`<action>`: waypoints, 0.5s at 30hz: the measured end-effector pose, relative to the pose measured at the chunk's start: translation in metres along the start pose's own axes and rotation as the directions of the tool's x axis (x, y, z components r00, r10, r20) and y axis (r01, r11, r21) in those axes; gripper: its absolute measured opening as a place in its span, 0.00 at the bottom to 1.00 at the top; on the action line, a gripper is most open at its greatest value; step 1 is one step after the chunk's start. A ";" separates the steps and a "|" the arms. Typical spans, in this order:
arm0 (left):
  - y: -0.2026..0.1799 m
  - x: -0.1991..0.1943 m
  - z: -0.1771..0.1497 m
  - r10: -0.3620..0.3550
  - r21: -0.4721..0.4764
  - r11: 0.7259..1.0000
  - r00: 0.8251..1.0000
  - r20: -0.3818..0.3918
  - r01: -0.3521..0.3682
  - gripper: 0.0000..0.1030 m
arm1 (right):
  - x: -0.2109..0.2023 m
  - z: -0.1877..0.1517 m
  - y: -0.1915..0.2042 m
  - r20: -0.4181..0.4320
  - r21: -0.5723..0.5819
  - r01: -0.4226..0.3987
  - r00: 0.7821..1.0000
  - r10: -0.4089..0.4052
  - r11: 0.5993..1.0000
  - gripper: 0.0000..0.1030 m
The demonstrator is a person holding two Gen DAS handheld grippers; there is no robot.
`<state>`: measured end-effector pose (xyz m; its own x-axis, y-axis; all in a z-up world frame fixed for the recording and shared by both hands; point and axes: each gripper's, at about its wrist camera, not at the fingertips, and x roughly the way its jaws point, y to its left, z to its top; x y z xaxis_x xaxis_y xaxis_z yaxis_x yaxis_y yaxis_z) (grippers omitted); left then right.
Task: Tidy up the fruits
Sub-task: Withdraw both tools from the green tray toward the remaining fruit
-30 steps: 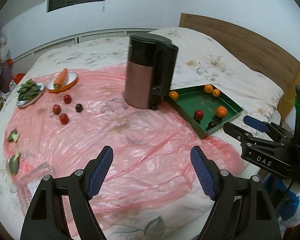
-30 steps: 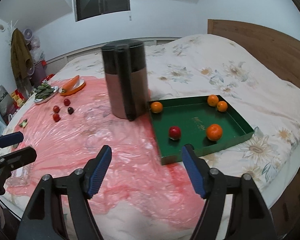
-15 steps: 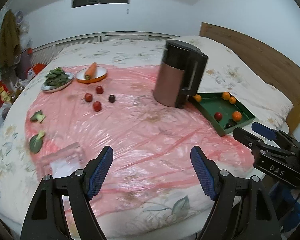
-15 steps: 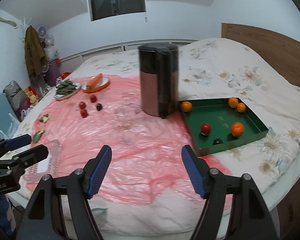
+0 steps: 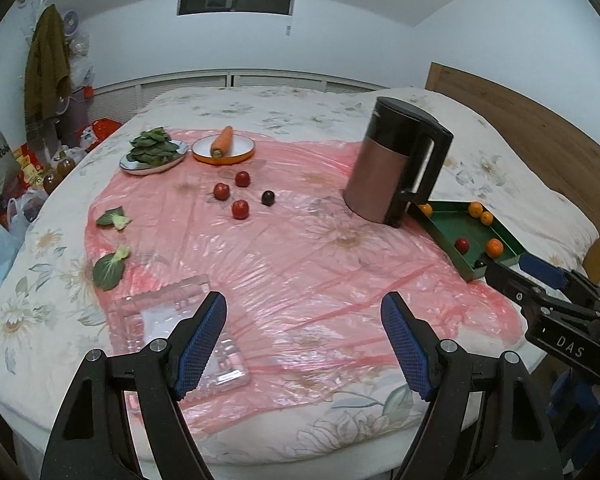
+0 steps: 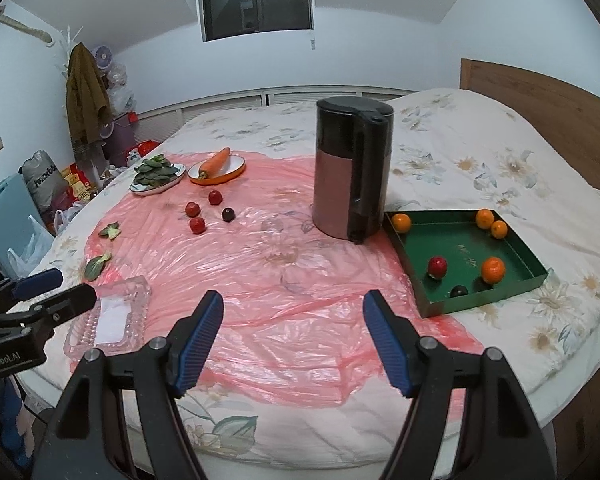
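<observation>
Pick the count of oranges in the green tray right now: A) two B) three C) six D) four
D: the green tray holds four oranges, one in the corner by the kettle, two together in the far corner and one nearer the front, beside a red fruit and a dark one.

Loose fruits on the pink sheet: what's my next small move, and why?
Probably bring the open, empty left gripper forward toward the nearest red fruit. Four small fruits lie loose on the sheet, while the green tray already holds others.
</observation>
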<state>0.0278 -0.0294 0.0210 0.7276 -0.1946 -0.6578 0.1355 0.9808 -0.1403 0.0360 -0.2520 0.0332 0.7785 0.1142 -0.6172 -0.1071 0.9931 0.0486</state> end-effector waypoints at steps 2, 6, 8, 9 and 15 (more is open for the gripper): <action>0.006 0.001 -0.001 0.011 -0.007 1.000 1.000 0.002 -0.011 0.73 | 0.004 -0.002 0.004 -0.007 -0.005 -0.003 1.000 0.003 1.000 1.00; 0.018 0.006 -0.003 0.039 -0.032 0.999 0.999 -0.002 -0.039 0.73 | 0.013 -0.007 0.011 -0.022 -0.015 -0.008 1.000 0.007 1.000 1.00; 0.022 0.010 -0.004 0.059 -0.037 0.998 0.998 -0.005 -0.059 0.73 | 0.018 -0.008 0.013 -0.032 -0.016 -0.009 0.999 0.009 1.000 1.00; 0.024 0.011 -0.004 0.065 -0.038 0.997 0.998 -0.005 -0.065 0.73 | 0.020 -0.008 0.014 -0.034 -0.015 -0.010 0.999 0.009 1.000 1.00; 0.035 0.020 -0.005 0.069 -0.050 0.996 0.998 -0.012 -0.069 0.73 | 0.034 -0.009 0.020 -0.052 -0.013 -0.012 0.999 0.012 1.000 1.00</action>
<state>0.0435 0.0006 -0.0010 0.7267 -0.1268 -0.6751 0.0508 0.9900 -0.1313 0.0546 -0.2280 0.0064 0.7437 0.1241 -0.6569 -0.1250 0.9911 0.0457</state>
